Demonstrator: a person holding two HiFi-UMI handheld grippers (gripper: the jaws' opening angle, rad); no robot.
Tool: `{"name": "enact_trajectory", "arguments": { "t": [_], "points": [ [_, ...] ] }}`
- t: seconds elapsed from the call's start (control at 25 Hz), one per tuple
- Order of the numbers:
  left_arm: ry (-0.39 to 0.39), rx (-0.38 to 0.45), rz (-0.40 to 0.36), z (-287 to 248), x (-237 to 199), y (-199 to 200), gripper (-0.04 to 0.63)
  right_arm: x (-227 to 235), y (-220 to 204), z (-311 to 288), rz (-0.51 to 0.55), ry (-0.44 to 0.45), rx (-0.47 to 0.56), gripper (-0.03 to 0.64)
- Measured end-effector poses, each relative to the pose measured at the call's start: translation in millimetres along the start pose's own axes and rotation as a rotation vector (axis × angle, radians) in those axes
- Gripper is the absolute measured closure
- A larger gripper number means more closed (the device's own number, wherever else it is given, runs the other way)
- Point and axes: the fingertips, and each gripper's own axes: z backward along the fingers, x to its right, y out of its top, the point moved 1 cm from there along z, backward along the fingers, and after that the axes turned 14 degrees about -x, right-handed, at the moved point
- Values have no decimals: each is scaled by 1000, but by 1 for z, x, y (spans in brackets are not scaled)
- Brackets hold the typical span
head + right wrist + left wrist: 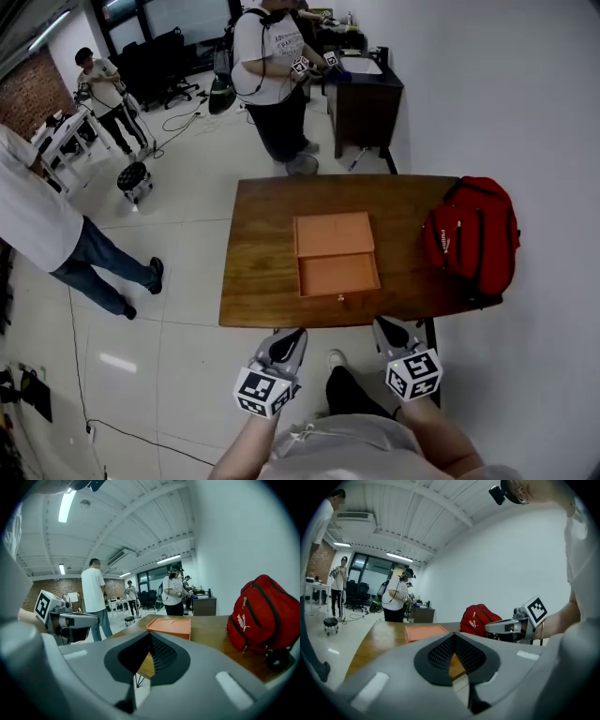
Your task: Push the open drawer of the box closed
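Orange card or board forms the box [333,233], which sits near the middle of the wooden surface [258,272]. Its drawer [337,274] is drawn out toward the near edge and shows an empty tray. A small pull [345,299] juts from the drawer front, just short of that edge. The open end faces you, so a straight push away from your body would likely send the drawer home.

You hold the left gripper [290,337] and the right gripper [386,327] off the surface, just outside the near edge, left and right of the drawer front. Neither touches the box. In each gripper view the fingers [440,651] are pressed together at the tips with nothing between them. That probably suits a push, which needs a blunt tip and no grasp.

A red backpack [473,239] lies against the right edge, well apart from the box and out of the drawer's path. Its white mark [242,619] reads as Puma lettering. The marker cubes on the grippers carry black-and-white squares only, with no words.
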Motion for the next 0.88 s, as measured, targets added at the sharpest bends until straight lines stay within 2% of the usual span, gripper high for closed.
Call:
{"name": "enact_trajectory", "arguments": {
  "t": [0.32,0.64,0.88],
  "points": [
    [3,-122,61,-83,-28,-31,589,42,-30,-74,-37,45,-145,611],
    [26,-239,192,-138,-58,-83,589,63,-76,-132,-84,65,-282,611],
    [25,-249,296,-159,-75,-90,591,70,-79,-156,-132,86,-310,611]
  ]
}}
